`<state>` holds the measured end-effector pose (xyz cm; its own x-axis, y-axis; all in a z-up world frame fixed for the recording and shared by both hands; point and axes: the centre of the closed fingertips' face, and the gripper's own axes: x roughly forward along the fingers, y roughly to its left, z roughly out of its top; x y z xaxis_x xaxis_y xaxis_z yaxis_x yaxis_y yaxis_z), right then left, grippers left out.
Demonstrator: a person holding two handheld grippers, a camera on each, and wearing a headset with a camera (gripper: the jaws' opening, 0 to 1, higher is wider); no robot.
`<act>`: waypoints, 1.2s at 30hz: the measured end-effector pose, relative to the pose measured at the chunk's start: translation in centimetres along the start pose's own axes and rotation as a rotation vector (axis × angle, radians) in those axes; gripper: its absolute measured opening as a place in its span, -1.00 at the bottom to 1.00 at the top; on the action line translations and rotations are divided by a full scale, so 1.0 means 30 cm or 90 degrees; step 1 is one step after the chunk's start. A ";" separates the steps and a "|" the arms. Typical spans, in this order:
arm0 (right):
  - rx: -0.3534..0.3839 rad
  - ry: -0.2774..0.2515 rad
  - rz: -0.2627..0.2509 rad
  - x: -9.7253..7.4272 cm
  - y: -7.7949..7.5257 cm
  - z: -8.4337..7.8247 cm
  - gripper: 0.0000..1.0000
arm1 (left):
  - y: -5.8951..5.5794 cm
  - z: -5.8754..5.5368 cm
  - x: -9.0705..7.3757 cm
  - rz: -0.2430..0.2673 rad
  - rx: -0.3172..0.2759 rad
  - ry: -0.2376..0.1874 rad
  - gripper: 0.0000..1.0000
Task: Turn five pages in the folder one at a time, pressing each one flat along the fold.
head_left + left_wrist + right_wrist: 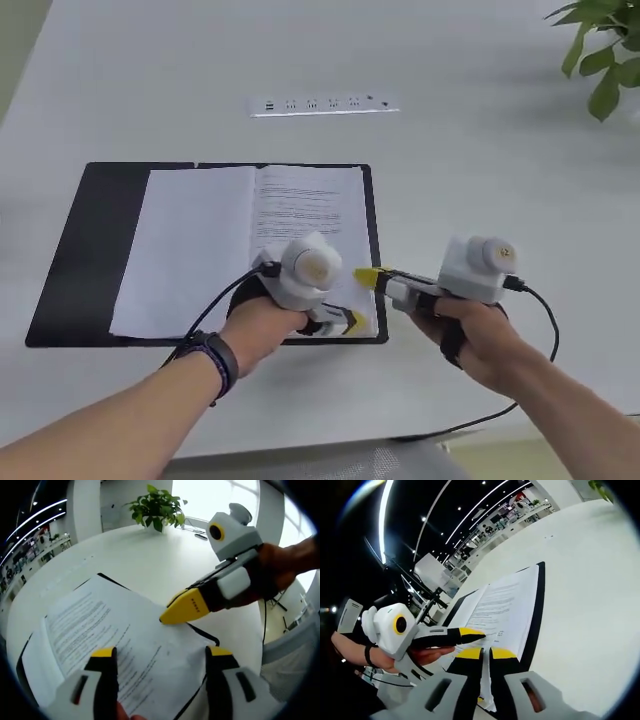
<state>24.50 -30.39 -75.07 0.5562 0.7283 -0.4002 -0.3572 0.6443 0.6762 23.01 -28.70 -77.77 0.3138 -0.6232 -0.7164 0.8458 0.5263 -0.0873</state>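
Squarely on white table [500,150], power strip [322,104] beyond — black folder [90,240] open, printed page [305,205] nipped by right gripper [486,653], left gripper [160,655] gaping.

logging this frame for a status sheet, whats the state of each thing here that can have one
black folder, open, flat on the white table
printed right-hand page, lying flat, lower right edge seemingly pinched
blank left-hand page, lying flat on the left
left gripper, open, jaws over the printed page
right gripper, shut, apparently on that page's edge
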 end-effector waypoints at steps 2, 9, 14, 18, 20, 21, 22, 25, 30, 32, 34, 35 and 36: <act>0.008 -0.003 0.001 0.000 0.000 0.001 -0.94 | 0.000 0.002 -0.006 0.000 0.000 -0.001 0.43; 0.045 -0.011 -0.009 0.003 -0.011 -0.005 -0.99 | 0.002 0.024 -0.032 -0.001 -0.005 -0.015 0.47; 0.049 -0.020 -0.004 0.003 0.009 0.004 -1.00 | 0.010 0.038 -0.062 0.001 -0.014 -0.027 0.49; 0.049 -0.024 -0.004 0.002 0.020 0.010 -1.00 | 0.010 0.056 -0.083 0.001 -0.026 -0.042 0.50; 0.047 -0.025 -0.004 0.001 0.023 0.013 -1.00 | 0.008 0.062 -0.092 0.001 -0.025 -0.046 0.51; 0.047 -0.025 -0.004 -0.001 0.028 0.016 -1.00 | 0.007 0.065 -0.098 0.001 -0.024 -0.049 0.51; 0.047 -0.027 -0.005 -0.002 0.028 0.017 -1.00 | 0.008 0.066 -0.102 0.002 -0.023 -0.051 0.51; 0.049 -0.027 -0.006 -0.004 0.030 0.019 -1.00 | 0.013 0.072 -0.119 0.003 -0.028 -0.057 0.51; 0.052 -0.032 -0.009 -0.006 0.039 0.022 -1.00 | 0.028 0.087 -0.146 0.008 -0.039 -0.072 0.51; 0.055 -0.038 -0.008 -0.005 0.047 0.029 -1.00 | 0.040 0.086 -0.162 0.012 -0.038 -0.076 0.51; 0.054 -0.039 -0.007 -0.003 0.056 0.033 -1.00 | 0.048 0.084 -0.175 0.015 -0.039 -0.079 0.52; 0.051 -0.040 -0.006 -0.002 0.061 0.035 -1.00 | 0.052 0.083 -0.182 0.017 -0.038 -0.080 0.52; 0.043 -0.040 -0.006 0.001 0.068 0.038 -1.00 | 0.059 0.078 -0.193 0.019 -0.038 -0.082 0.52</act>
<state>24.63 -29.33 -73.00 0.6060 0.7049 -0.3687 -0.3014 0.6324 0.7136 23.69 -25.53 -72.15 0.3949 -0.6735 -0.6249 0.8092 0.5770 -0.1105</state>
